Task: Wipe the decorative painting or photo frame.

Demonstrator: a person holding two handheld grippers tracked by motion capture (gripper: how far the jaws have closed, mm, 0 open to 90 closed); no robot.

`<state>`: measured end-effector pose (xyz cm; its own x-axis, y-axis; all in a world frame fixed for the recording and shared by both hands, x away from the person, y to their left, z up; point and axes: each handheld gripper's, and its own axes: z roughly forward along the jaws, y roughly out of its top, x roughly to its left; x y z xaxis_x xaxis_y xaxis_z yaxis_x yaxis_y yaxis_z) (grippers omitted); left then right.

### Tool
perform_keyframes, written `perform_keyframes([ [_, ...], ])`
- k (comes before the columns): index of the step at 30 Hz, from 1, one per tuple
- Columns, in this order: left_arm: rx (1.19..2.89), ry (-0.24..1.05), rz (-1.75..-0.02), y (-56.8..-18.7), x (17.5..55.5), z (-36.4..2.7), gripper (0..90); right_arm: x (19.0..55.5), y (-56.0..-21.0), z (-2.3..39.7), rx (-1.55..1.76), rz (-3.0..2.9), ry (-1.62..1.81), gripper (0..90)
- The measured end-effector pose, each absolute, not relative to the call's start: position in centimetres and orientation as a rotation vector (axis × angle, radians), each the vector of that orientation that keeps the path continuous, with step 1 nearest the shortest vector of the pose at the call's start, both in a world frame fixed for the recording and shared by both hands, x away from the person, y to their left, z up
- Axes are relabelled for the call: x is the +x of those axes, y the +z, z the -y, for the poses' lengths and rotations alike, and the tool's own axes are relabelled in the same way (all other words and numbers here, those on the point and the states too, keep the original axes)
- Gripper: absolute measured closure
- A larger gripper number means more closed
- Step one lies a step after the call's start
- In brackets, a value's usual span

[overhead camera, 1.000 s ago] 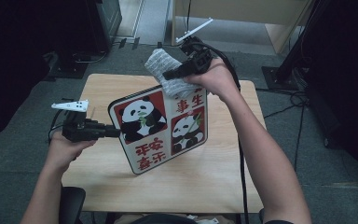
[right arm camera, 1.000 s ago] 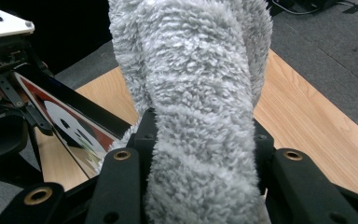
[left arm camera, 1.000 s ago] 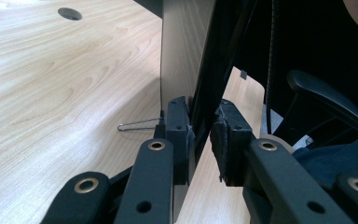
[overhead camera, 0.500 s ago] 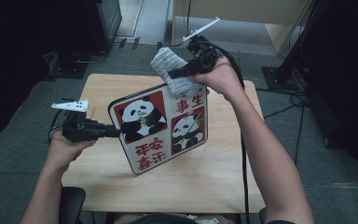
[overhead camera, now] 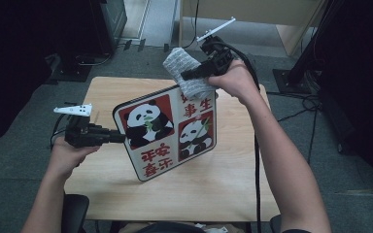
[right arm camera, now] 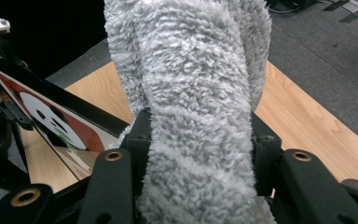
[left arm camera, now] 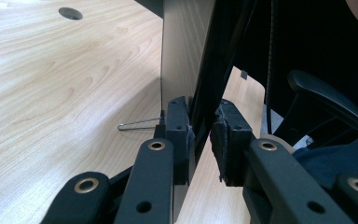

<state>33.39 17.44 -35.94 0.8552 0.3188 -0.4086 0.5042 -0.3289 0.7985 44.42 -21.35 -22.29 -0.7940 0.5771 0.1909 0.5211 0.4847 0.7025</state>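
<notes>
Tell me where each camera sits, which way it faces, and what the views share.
High view: above the person's side, facing forward and down at the table; both forearms, left gripper, right gripper.
Left gripper view: on the left gripper, along its jaws shut on the panda board's edge.
Right gripper view: on the right gripper, along its jaws around the grey cloth.
Shared: board, table.

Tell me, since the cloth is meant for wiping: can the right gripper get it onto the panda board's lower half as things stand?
Probably yes: the right gripper holds the cloth at the board's top edge, nothing covering the picture side.
</notes>
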Motion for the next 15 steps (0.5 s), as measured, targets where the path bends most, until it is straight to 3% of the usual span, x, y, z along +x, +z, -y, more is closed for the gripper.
perform_keyframes([
  [15,1.944,-0.211,-0.609,-35.9,33.4,-17.4,77.6,44.6,-22.3,22.5,1.013,-2.622,1.208,54.5],
])
